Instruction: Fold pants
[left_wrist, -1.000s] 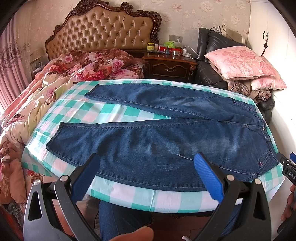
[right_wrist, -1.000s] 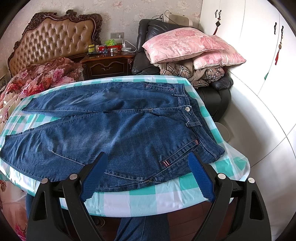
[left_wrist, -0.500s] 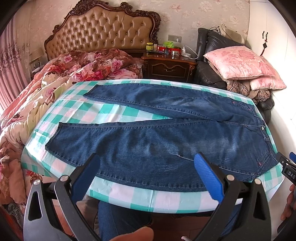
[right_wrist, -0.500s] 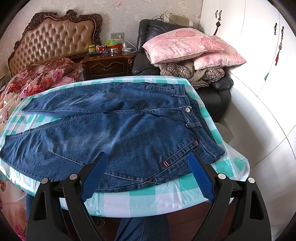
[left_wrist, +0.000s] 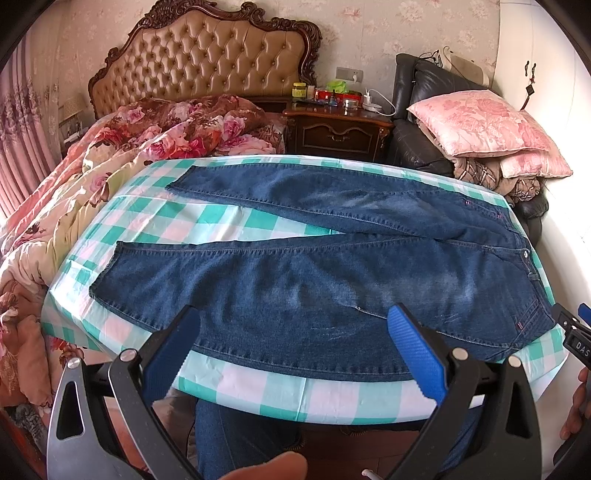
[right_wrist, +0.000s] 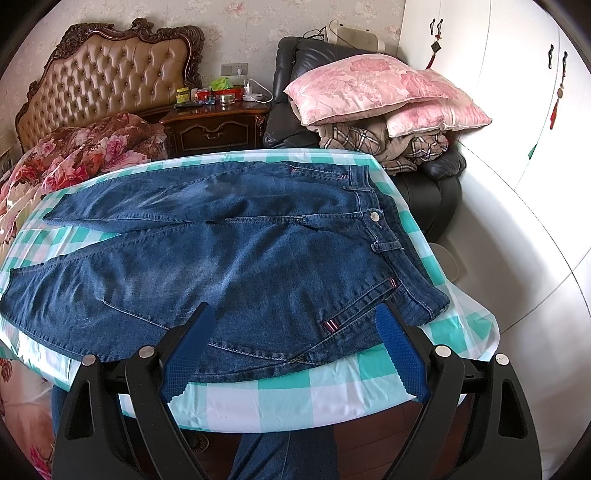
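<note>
a: bedroom, by the look of it — tufted headboard (left_wrist: 207, 62) against floral wallpaper, a bed heaped with a rose-print quilt (left_wrist: 155, 136), a dark wooden nightstand (left_wrist: 336, 129) cluttered with jars and a charger.

b: and the work surface?

a: table (left_wrist: 258, 395) under a green, pink and white checked cloth, standing just beside the bed. on it the pants (left_wrist: 332, 288) — dark blue jeans — lie flat and unfolded, front side up. waistband sits at the right end, button visible, and both legs run off to the left, spread apart in a narrow v with checked cloth showing between them.

b: does the near leg reach the table edge?

a: close to it; a strip of cloth shows along the near rim. the waistband corner lies near the right edge in the right wrist view.

b: grippers?

a: left gripper (left_wrist: 295, 350) hangs at the near edge, level with the middle of the near leg, blue pads spread wide with nothing between them. right gripper (right_wrist: 295, 343) hangs at the near edge by the hip and pocket area, its jaws likewise wide apart and holding nothing. neither touches the denim, as far as i can see.

b: anything else?

a: black leather armchair (right_wrist: 295, 92) beyond the table, stacked with pink pillows (right_wrist: 373, 85) over a plaid blanket, and white wardrobe doors (right_wrist: 517, 74) to the right. below the table edge, the person's legs in blue jeans (right_wrist: 288, 454).
</note>
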